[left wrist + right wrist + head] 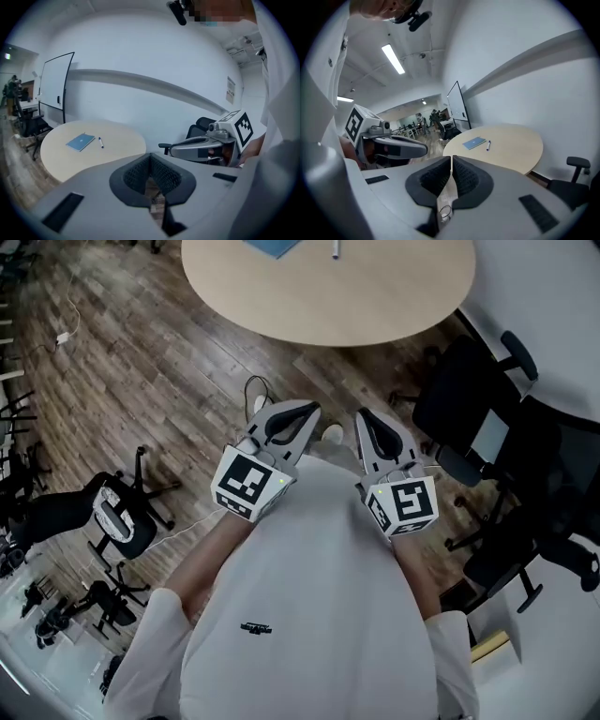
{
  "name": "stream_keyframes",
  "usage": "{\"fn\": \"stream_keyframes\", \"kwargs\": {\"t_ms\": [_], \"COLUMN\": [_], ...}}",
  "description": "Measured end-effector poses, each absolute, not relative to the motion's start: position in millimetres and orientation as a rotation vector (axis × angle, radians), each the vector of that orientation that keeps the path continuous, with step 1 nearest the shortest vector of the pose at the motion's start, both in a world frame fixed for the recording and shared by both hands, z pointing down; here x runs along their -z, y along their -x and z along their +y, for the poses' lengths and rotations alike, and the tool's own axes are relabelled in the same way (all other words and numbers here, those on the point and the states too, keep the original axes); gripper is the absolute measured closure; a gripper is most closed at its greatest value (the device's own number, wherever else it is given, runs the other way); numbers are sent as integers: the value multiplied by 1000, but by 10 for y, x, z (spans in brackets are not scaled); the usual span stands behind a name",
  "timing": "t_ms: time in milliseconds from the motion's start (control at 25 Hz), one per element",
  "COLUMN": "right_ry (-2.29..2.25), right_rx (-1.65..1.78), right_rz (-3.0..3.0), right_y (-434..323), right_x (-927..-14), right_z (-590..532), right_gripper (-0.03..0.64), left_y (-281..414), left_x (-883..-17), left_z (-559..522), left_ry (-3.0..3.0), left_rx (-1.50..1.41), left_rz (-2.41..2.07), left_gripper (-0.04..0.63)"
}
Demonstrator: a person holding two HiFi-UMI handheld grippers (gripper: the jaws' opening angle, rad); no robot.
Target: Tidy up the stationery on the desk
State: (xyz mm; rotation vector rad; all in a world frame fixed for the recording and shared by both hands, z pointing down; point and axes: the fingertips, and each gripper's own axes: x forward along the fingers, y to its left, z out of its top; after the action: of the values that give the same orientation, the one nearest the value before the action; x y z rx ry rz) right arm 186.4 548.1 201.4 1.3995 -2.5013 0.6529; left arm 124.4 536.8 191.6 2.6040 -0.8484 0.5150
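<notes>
While the left tool (150, 157) and right tool (451, 160) hang clenched and empty, well apart from the round pale-wood counter (375, 296), its flat blue notebook (80, 141) and white pen (100, 142) lie side by side untouched, so it's approach first, then open a tool.

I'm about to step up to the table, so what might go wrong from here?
A cable loops on the floor just ahead; it could snag a step. The pen lies loose beside the notebook on the round table; a nudge might roll it. The left tool and right tool are shut, so they must open before grasping.
</notes>
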Motion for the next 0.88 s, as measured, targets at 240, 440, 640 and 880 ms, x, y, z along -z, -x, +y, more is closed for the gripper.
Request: {"fn": "stream_keyframes", "kwargs": {"t_ms": [240, 440, 640, 880], "right_ry": [-1300, -1306, -1316, -1364], "right_rx": [-672, -702, -717, -721], "right_rz": [-2626, -2622, -2587, -2549], "right_y": [-1967, -1947, -1871, -1573], "right_x": [-1912, -1928, -1979, -1912], "right_z": [5591, 5382, 4983, 4279], "right_gripper": [580, 580, 580, 580], "left_y": [-1383, -1367, -1275, -956], "left_x": [-1858, -1892, -1944, -1894], "left_z": [5469, 5273, 4851, 4128], "left_ry": [-2526, -2508, -2500, -2510], "left_rx": [-504, -487, -456, -418], "left_rz": [-971, -997, -986, -960], "left_gripper": [580, 580, 580, 580]}}
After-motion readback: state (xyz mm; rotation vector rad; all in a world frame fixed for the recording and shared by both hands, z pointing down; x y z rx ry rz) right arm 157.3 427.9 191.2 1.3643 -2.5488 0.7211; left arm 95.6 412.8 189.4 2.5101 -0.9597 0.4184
